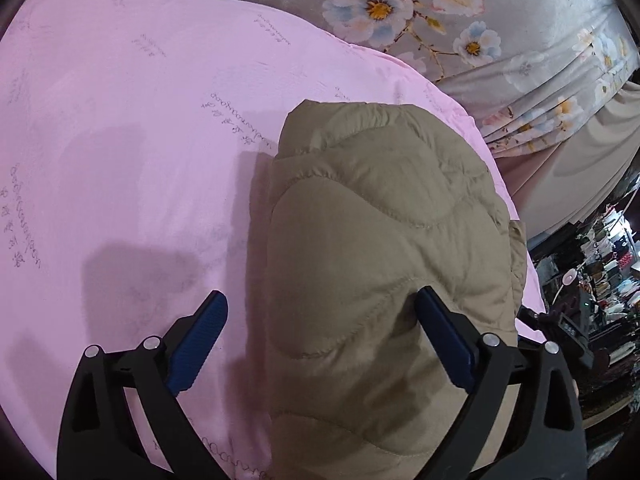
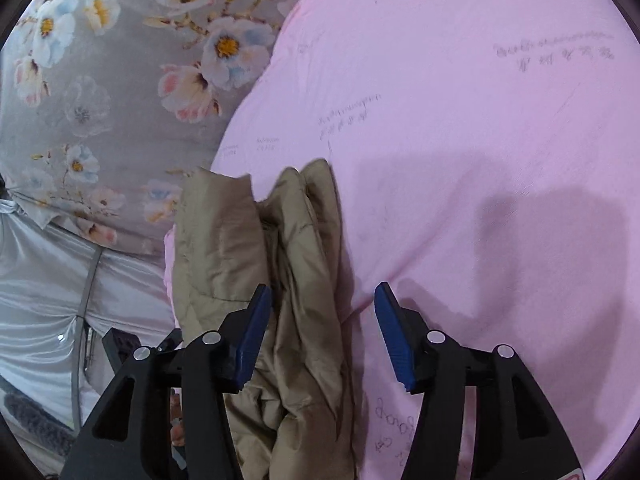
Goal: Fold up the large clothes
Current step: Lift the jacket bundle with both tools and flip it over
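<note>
Two grippers hang over the same khaki quilted jacket [image 1: 384, 264], and you hold both of them with their jaws apart. Take that jacket as your landmark: it lies folded into a thick bundle on the pink quilt [image 1: 132, 152], close to the quilt's edge.

Start with your left gripper [image 1: 320, 336]. Its blue pads are spread wide. One pad [image 1: 200, 344] sits to the left of the jacket over bare pink cloth, clear of the padding. The other pad [image 1: 444, 340] lies against the jacket's puffed top surface on its right side. Nothing is pinched between them. Beyond the jacket, past the quilt's far edge, you see the grey floral sheet [image 1: 500, 32].

Now your right gripper [image 2: 322, 332], seen from the jacket's other end. Its jaws stand partly spread, with no grip on anything. The left pad [image 2: 252, 340] rests against the jacket's [image 2: 256, 240] stacked folds, whose layered edges face you. The right pad [image 2: 394, 340] stands off to the right of the jacket, above the pink quilt [image 2: 460, 140]. Left of the jacket runs the floral sheet [image 2: 100, 100], and below that a pale satin fabric [image 2: 40, 288].
</note>
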A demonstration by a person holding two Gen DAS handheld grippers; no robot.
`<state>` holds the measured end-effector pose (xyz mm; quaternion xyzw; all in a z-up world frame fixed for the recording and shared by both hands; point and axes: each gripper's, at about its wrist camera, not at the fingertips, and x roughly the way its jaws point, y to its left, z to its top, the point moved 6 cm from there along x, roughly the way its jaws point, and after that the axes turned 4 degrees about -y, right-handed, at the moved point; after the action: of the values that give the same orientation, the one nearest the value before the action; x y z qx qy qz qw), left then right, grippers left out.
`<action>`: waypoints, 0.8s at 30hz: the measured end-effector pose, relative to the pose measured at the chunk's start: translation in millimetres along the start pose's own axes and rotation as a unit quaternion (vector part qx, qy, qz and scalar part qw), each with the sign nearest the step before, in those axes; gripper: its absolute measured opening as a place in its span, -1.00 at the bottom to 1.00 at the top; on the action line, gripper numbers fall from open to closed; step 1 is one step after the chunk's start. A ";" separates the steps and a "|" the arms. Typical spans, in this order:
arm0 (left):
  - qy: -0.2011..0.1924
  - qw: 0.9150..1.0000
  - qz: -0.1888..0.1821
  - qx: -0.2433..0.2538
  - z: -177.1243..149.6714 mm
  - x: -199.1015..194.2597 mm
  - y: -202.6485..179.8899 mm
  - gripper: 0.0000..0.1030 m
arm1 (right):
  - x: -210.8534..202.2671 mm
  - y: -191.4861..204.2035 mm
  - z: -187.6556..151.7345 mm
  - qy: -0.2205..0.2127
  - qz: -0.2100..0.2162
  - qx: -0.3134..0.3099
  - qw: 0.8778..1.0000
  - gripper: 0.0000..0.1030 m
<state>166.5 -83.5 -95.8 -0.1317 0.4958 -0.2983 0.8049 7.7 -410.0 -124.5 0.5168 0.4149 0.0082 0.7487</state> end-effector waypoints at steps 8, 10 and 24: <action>0.050 0.994 -0.093 -0.036 -4.5 30.1 -0.6 0.91 | 28.6 10.7 -7.7 0.045 0.042 -0.009 0.998 0.01; 0.058 0.992 -0.108 -0.036 -3.8 36.9 -5.6 0.91 | 35.1 17.0 -9.7 0.055 0.052 -0.015 0.997 0.01; 0.030 0.991 -0.127 0.018 12.0 30.1 -17.4 0.75 | 65.2 82.1 -12.1 0.025 0.085 -0.085 0.992 -0.63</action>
<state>180.9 -116.6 -103.0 -0.1703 0.4936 -0.4105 0.7476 77.0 -333.7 -101.8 0.4842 0.3860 0.1200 0.7760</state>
